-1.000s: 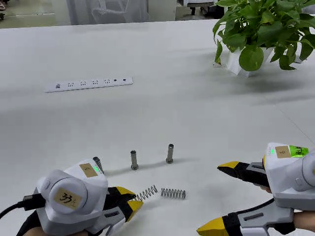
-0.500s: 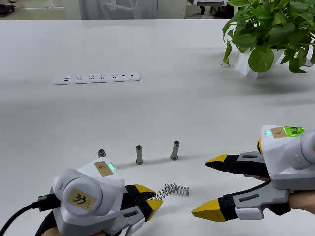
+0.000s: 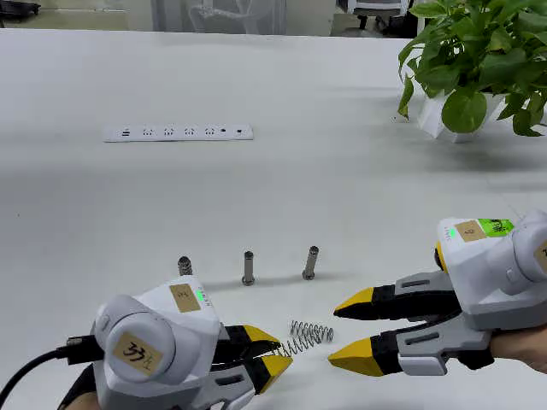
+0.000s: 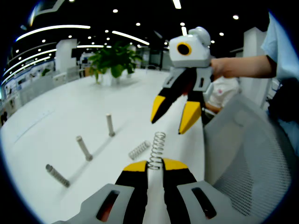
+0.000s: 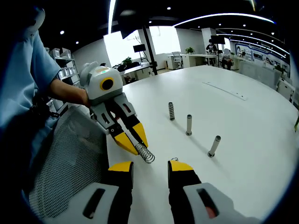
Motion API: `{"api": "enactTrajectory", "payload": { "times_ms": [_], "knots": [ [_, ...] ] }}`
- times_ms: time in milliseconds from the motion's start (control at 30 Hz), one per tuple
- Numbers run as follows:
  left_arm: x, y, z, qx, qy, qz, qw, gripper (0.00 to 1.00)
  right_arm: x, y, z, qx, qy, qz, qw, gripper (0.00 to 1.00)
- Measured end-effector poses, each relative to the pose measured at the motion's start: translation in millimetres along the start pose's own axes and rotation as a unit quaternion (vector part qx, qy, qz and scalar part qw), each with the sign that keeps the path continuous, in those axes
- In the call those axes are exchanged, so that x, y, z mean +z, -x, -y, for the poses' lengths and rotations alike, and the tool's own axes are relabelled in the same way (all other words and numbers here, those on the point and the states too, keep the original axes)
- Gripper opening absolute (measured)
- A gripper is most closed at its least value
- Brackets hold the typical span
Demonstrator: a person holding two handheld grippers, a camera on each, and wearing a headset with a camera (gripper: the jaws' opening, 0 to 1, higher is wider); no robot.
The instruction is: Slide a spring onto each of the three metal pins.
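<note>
The white table (image 3: 342, 154) stretches across the head view, with a potted plant (image 3: 479, 51) at its far right corner and a power strip (image 3: 178, 133) lying flat farther back on the left. The left gripper (image 3: 265, 354) sits low at the near edge, pointing right, with its jaws clamped on one end of a spring (image 3: 295, 340) that juts out toward the right gripper (image 3: 346, 329). The right gripper comes in from the right, pointing left, its jaws spread with nothing between them, the tips just beside the spring's free end. Beyond both stand three upright pins in a row: the left pin (image 3: 185, 266), the middle pin (image 3: 248, 267) and the right pin (image 3: 311, 262). The left gripper view separates what overlaps from above: the held spring rises from the closed tips, and a second spring (image 4: 139, 150) lies loose on the table just behind it. The right gripper view shows coils plainly around the left pin, while the other two are bare.
</note>
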State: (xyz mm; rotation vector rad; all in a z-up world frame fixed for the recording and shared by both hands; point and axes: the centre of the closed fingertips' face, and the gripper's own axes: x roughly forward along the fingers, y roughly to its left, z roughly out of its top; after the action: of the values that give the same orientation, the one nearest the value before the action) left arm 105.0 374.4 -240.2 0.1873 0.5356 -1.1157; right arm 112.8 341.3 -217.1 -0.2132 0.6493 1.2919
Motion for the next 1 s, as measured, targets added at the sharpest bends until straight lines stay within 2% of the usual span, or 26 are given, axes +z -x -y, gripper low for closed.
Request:
{"api": "enactTrajectory", "payload": {
  "times_ms": [200, 300, 400, 733, 1000],
  "knots": [
    [4.3, 3.5, 7.4, -0.019, -0.011, 0.005, 0.9997, 0.11, 0.8, -3.2, -7.7, 0.024, 0.018, -0.005, 0.9995, 0.25],
    [4.4, 5.0, 8.9, -0.022, -0.025, 0.004, 0.9994, 0.11, 2.4, -4.1, -11.9, 0.037, 0.02, -0.003, 0.9991, 0.2],
    [4.9, 7.0, 9.5, -0.023, -0.024, 0.007, 0.9994, 0.11, 4.9, -4.3, -15.4, 0.046, 0.02, 0.001, 0.9987, 0.17],
    [4.1, 10.0, 10.8, -0.024, -0.023, 0.01, 0.9994, 0.11, 3.6, -8.3, -20.2, 0.061, 0.017, -0.006, 0.998, 0.14],
    [3.3, 10.1, 11.1, -0.02, -0.021, 0.009, 0.9995, 0.11, 3.9, -9.8, -20.7, 0.061, 0.017, -0.01, 0.9979, 0.11]
  ]
}}
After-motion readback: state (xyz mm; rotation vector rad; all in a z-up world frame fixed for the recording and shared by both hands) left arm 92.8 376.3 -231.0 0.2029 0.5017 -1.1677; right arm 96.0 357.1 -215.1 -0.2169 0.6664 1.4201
